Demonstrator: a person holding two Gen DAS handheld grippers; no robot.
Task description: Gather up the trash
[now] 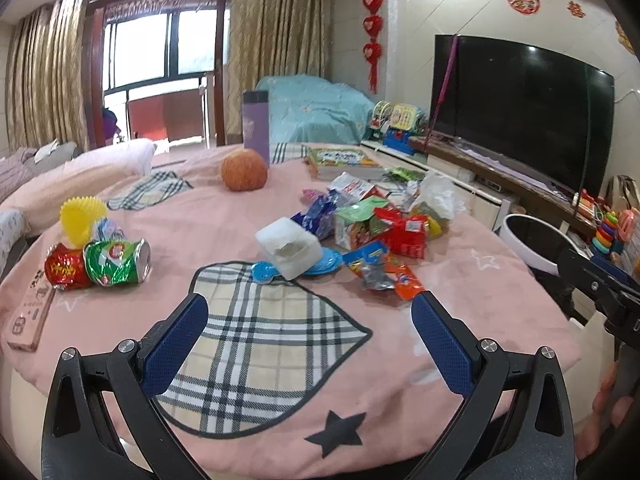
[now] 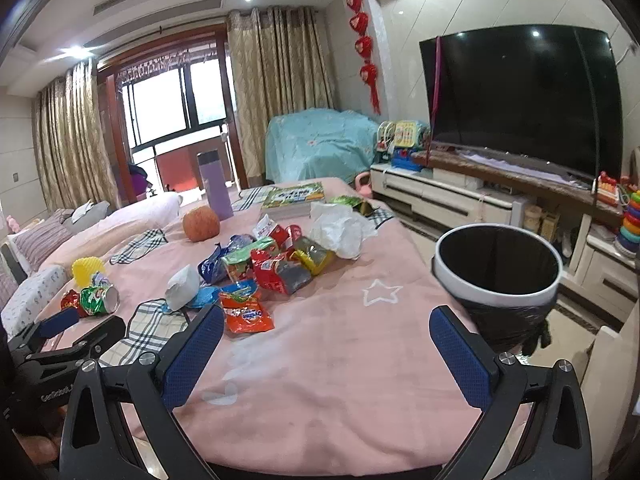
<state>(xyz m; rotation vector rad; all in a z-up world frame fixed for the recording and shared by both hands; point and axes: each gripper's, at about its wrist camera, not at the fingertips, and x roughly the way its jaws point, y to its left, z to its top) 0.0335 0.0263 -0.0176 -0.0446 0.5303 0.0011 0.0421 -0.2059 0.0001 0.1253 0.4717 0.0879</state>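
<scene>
A heap of snack wrappers [image 1: 376, 224] [image 2: 272, 260] lies on the pink cloth [image 1: 208, 216] [image 2: 340, 340] of the table. An orange wrapper [image 2: 246, 314] [image 1: 404, 280] sits nearest the front. Two crushed cans, green [image 1: 118, 262] [image 2: 98, 300] and red [image 1: 64, 270], lie at the left. A white crumpled tissue [image 1: 288, 248] [image 2: 182, 286] rests mid-table. A black bin with a white rim [image 2: 496, 268] [image 1: 528, 236] stands off the right edge. My left gripper [image 1: 308, 320] is open over the plaid patch. My right gripper [image 2: 326, 330] is open above bare cloth, near the bin.
An orange ball [image 1: 244, 170], a purple flask [image 1: 256, 126], a stack of books [image 2: 294, 198], a yellow spiky toy [image 1: 82, 214] and a white plastic bag [image 2: 340, 228] share the table. A pink remote [image 1: 30, 318] lies at the left edge. A TV [image 2: 524, 100] stands at the right.
</scene>
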